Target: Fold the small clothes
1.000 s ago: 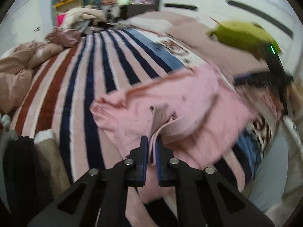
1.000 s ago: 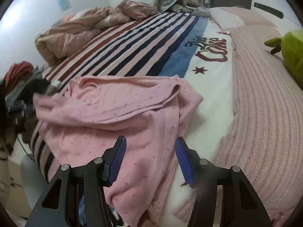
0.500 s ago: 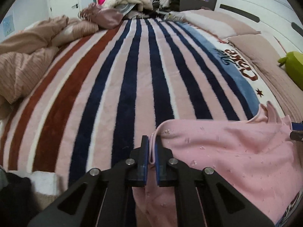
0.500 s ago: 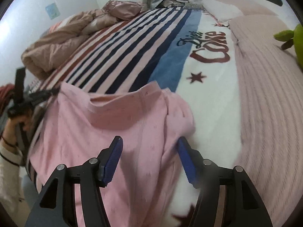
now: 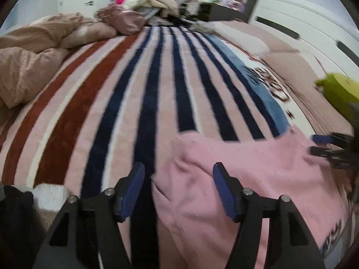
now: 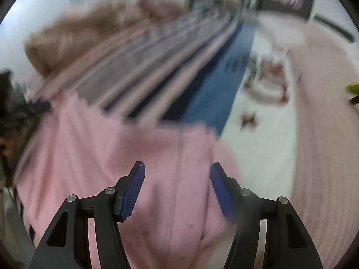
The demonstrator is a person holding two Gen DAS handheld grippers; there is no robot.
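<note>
A small pink knitted garment [image 5: 246, 174] lies spread on the striped blanket [image 5: 139, 85] of a bed. My left gripper [image 5: 178, 179] hangs over its left edge, jaws opening; the cloth lies below them and the pads do not press on it. In the blurred right wrist view the same pink garment [image 6: 139, 157] fills the lower middle. My right gripper [image 6: 177, 179] stands open above it with nothing pinched. The right gripper's blue fingertips [image 5: 323, 139] show at the far right of the left wrist view.
A bunched tan duvet [image 5: 27, 62] lies at the left of the bed. A pink knitted cover [image 6: 323, 134] and a green plush toy [image 5: 338, 94] are on the right. Piled clothes [image 5: 143, 2] sit at the far end. Dark and white fabric [image 5: 27, 199] lies at the near left.
My left gripper, shut on the pink garment's edge before, has let go and its jaws now stand apart. The garment went from bunched to spread flat. Both grippers moved across the bed.
</note>
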